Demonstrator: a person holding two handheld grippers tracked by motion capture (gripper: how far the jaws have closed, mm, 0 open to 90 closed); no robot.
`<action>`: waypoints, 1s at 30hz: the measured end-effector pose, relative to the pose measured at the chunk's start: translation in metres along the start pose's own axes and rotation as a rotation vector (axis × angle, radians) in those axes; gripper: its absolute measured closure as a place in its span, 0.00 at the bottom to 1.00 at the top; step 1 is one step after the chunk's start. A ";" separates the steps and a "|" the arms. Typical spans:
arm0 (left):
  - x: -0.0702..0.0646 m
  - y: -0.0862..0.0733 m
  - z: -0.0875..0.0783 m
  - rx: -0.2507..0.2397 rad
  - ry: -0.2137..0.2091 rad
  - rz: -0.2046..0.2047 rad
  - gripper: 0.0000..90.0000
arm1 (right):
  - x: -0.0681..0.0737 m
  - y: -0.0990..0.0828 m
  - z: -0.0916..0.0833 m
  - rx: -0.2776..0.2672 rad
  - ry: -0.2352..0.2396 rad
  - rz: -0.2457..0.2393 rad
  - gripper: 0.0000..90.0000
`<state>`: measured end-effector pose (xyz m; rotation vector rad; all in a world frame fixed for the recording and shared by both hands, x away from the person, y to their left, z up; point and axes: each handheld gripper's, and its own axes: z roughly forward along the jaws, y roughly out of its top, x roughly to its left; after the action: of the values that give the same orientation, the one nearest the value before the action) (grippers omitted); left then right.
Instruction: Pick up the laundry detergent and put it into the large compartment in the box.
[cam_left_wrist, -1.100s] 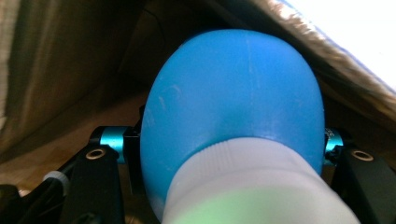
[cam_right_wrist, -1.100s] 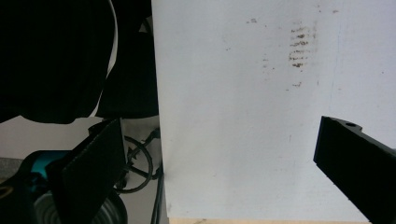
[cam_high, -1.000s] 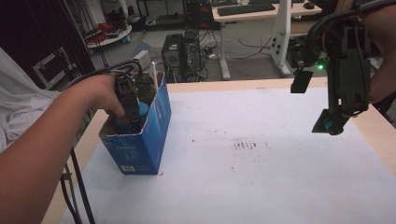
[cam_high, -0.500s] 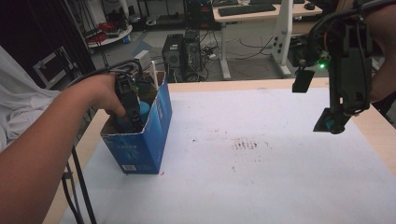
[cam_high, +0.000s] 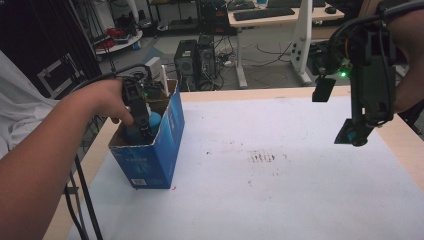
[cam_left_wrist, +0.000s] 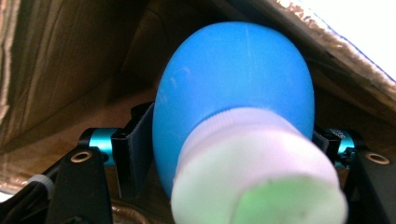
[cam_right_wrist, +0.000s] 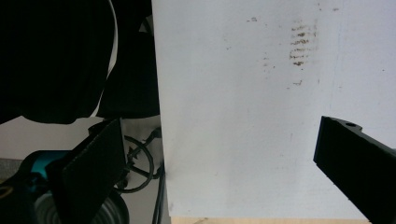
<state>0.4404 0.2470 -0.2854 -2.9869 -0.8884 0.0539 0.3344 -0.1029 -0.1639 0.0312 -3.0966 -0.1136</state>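
A blue cardboard box (cam_high: 156, 152) stands open-topped at the table's left edge. My left gripper (cam_high: 142, 126) reaches down into it. Between its jaws sits a blue rubber bulb (cam_left_wrist: 233, 88) with a white neck (cam_left_wrist: 254, 163); the bulb also peeks over the box wall (cam_high: 154, 120). The jaws have just been opening, and the black pads (cam_left_wrist: 135, 156) still lie against the bulb's sides. Brown box walls (cam_left_wrist: 70, 56) close in around it. My right gripper (cam_high: 356, 136) hangs above the table's right side, open with nothing between its jaws (cam_right_wrist: 219, 156).
White paper (cam_high: 280, 190) covers the table, with a dark smudge (cam_high: 264, 157) near its middle. The wooden table edge (cam_high: 235, 93) runs along the back. Computer towers (cam_high: 196, 62) and a desk (cam_high: 280, 15) stand on the floor behind.
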 end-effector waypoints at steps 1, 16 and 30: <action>0.000 0.000 -0.001 0.000 0.002 -0.002 0.35 | 0.000 0.000 0.000 0.001 -0.002 0.005 0.02; -0.005 -0.001 -0.014 -0.004 0.032 -0.018 0.27 | 0.000 -0.005 0.002 -0.005 0.003 0.008 0.02; -0.013 -0.003 -0.038 -0.010 0.038 0.009 0.19 | -0.002 -0.007 0.001 0.000 -0.003 0.011 0.02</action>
<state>0.4300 0.2418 -0.2468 -2.9906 -0.8748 -0.0074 0.3360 -0.1095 -0.1654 0.0138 -3.0993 -0.1131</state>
